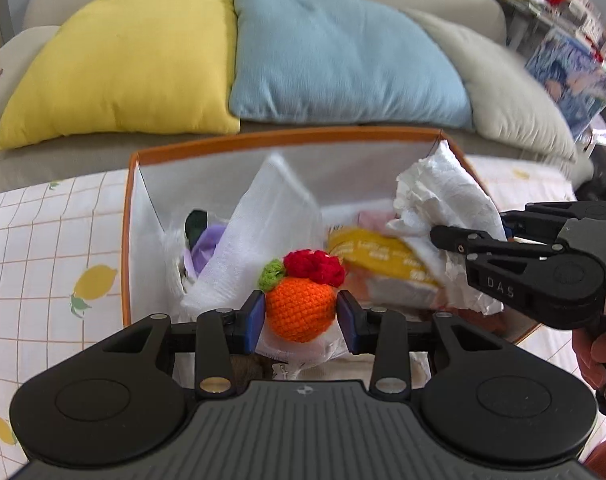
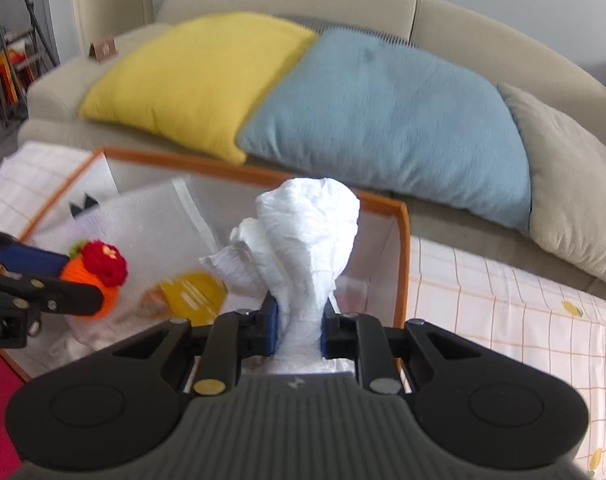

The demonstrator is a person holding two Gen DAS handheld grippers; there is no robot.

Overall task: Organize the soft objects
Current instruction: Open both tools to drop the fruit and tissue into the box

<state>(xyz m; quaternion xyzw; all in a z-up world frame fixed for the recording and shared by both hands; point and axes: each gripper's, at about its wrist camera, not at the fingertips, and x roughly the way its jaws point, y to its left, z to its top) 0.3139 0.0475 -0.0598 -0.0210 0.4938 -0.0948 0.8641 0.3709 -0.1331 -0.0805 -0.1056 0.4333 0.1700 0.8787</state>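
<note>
My left gripper (image 1: 301, 316) is shut on an orange crocheted ball (image 1: 301, 306) with a red flower and green leaf, held over the orange-rimmed fabric box (image 1: 263, 138). The ball also shows in the right wrist view (image 2: 99, 280). My right gripper (image 2: 299, 324) is shut on a crumpled white cloth (image 2: 303, 240), held above the box's right side (image 2: 401, 264); the cloth also shows in the left wrist view (image 1: 443, 196). Inside the box lie a white mesh bag (image 1: 271, 232), a yellow packet (image 1: 379, 254) and a purple item (image 1: 203, 248).
The box stands on a checked lemon-print cloth (image 1: 43, 248). Behind it is a beige sofa with a yellow cushion (image 1: 123, 64), a blue cushion (image 1: 339, 60) and a beige cushion (image 1: 515, 88). Cluttered shelves (image 1: 563, 8) stand at the far right.
</note>
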